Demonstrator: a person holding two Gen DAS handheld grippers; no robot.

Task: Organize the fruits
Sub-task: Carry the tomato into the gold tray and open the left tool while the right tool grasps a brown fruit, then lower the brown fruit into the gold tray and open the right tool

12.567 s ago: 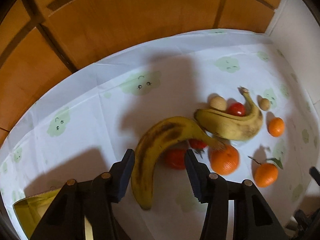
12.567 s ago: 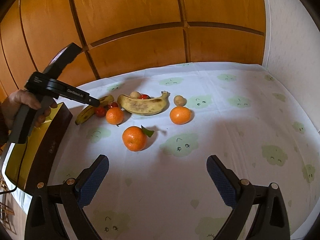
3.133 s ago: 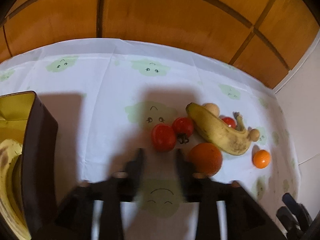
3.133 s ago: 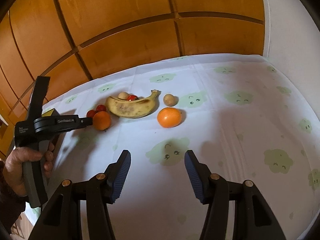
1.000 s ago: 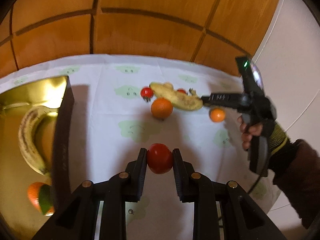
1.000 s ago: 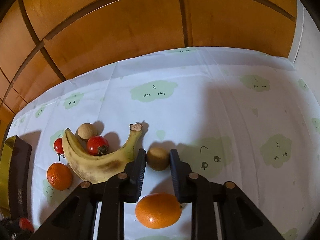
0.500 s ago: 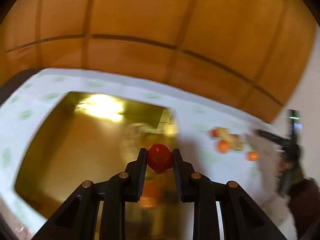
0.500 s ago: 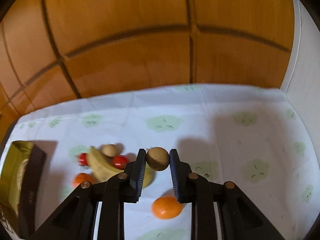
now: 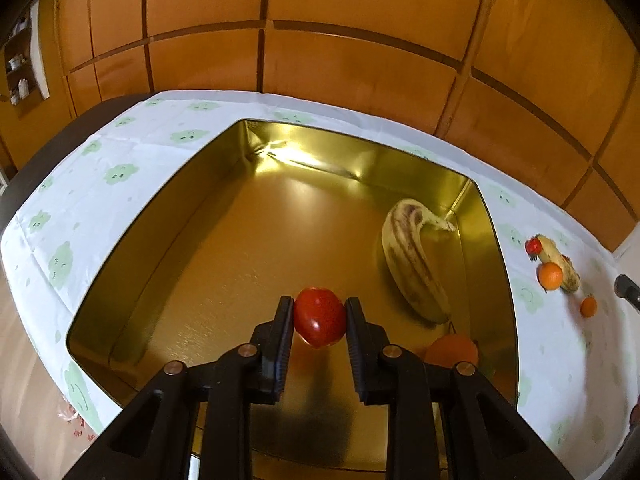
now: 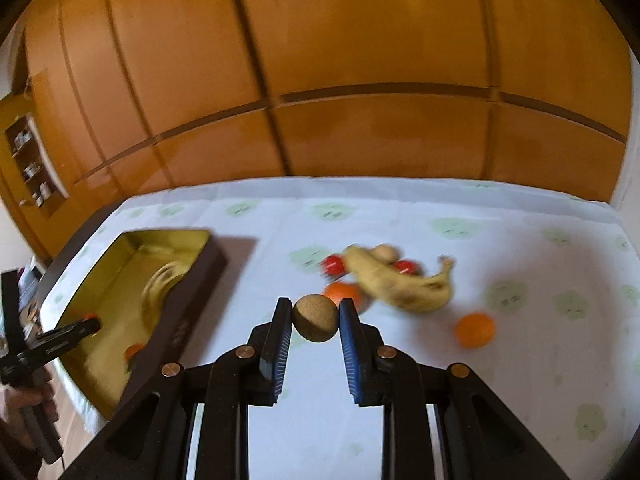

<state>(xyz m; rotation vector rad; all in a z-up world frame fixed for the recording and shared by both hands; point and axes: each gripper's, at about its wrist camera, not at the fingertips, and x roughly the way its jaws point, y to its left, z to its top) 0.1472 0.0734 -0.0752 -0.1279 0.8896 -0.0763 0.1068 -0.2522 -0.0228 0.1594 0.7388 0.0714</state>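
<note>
Left tongs (image 9: 320,322) clamped; right tongs (image 10: 315,318) clamped.

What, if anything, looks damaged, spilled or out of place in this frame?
Nothing looks spilled or broken. The banana lying in the gold box is heavily brown-streaked, so overripe rather than damaged. The left gripper holds a tomato above the box, and the right gripper holds a brown round fruit over the tablecloth.

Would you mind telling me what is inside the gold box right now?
In the gold box lie a banana and an orange. The left tongs cover part of its floor, so more may hide there.
</note>
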